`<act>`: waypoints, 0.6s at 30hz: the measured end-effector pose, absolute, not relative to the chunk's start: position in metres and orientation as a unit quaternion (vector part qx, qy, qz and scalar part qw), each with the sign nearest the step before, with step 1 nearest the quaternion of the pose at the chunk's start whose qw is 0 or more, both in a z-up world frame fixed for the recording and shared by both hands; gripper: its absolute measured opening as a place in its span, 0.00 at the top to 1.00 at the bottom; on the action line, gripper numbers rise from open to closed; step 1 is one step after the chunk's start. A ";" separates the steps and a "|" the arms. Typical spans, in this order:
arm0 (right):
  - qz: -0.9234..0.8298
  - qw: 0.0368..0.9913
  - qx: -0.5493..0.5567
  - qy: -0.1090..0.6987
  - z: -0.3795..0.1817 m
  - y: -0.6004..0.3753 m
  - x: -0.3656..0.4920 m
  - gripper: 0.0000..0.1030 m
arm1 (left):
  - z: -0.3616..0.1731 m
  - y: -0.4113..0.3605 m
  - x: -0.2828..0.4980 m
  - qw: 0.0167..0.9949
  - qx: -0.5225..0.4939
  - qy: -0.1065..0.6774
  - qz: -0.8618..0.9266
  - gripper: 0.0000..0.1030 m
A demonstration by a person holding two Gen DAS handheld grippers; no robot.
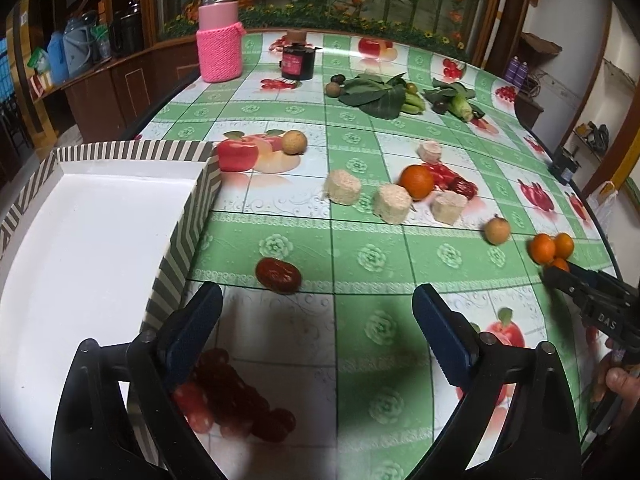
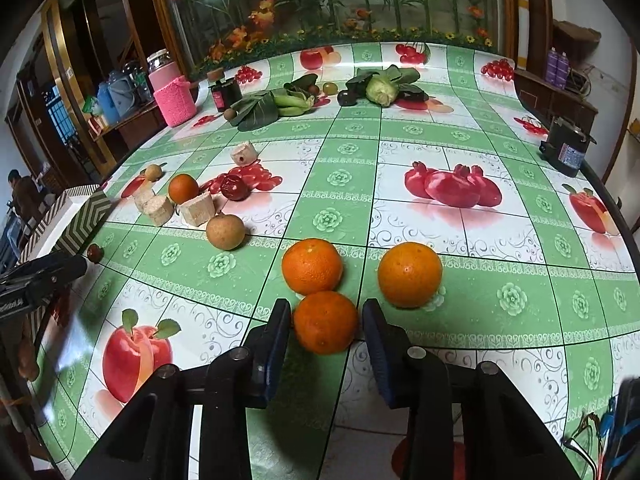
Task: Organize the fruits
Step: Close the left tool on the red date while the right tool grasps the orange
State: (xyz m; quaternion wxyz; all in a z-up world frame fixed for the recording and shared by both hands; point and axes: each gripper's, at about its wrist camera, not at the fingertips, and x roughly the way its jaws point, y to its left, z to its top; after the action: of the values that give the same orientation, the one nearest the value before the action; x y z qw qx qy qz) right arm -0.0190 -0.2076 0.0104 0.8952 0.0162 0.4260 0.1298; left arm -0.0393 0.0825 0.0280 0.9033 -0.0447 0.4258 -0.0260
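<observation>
My right gripper (image 2: 326, 320) is open with a small orange (image 2: 325, 322) between its fingers; small gaps show on both sides. Two more oranges (image 2: 312, 266) (image 2: 409, 274) lie just beyond it. A brown longan (image 2: 225, 231) sits to their left. My left gripper (image 1: 316, 320) is open and empty above the table. A red jujube (image 1: 278, 275) lies just ahead of it, next to the striped white box (image 1: 100, 240). A fourth orange (image 1: 417, 182) and a second longan (image 1: 295, 142) lie farther out. The right gripper also shows in the left wrist view (image 1: 560, 276).
Several beige cut blocks (image 1: 342, 186) surround the middle orange. Leafy greens and corn (image 1: 384, 94) lie at the far side with a pink-sleeved jar (image 1: 219, 34) and a dark jar (image 1: 298, 60). A black device (image 2: 564, 146) sits at the right table edge.
</observation>
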 end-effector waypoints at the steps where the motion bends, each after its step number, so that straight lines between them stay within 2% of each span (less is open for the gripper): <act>1: 0.131 0.895 0.018 0.425 0.010 -0.208 -0.019 0.64 | 0.027 0.083 -0.037 0.903 -0.044 0.426 -0.024 0.08; 6: 0.138 0.895 0.024 0.423 0.010 -0.209 -0.017 0.64 | 0.021 0.082 -0.028 0.900 -0.019 0.434 -0.019 0.25; 8: 0.141 0.895 0.025 0.423 0.010 -0.209 -0.017 0.65 | 0.017 0.080 -0.025 0.900 -0.002 0.436 -0.012 0.37; 9: 0.142 0.895 0.025 0.423 0.010 -0.209 -0.017 0.67 | 0.016 0.079 -0.024 0.900 0.004 0.435 -0.008 0.40; 11: 0.143 0.894 0.025 0.423 0.010 -0.209 -0.018 0.68 | 0.015 0.078 -0.023 0.902 0.021 0.430 0.003 0.61; 13: 0.142 0.894 0.024 0.424 0.010 -0.209 -0.018 0.69 | 0.016 0.081 -0.023 0.904 0.020 0.427 0.002 0.70; 14: 0.142 0.894 0.023 0.424 0.010 -0.208 -0.018 0.69 | 0.017 0.081 -0.023 0.904 0.021 0.427 -0.002 0.74; 18: 0.141 0.894 0.024 0.424 0.010 -0.209 -0.017 0.69 | 0.016 0.075 -0.025 0.904 0.037 0.427 -0.009 0.74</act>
State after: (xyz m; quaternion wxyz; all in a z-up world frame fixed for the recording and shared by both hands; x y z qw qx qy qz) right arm -0.0174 -0.2093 0.0103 0.8941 0.0238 0.4243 0.1412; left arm -0.0248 0.0745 0.0161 0.9036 0.0369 0.4267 -0.0087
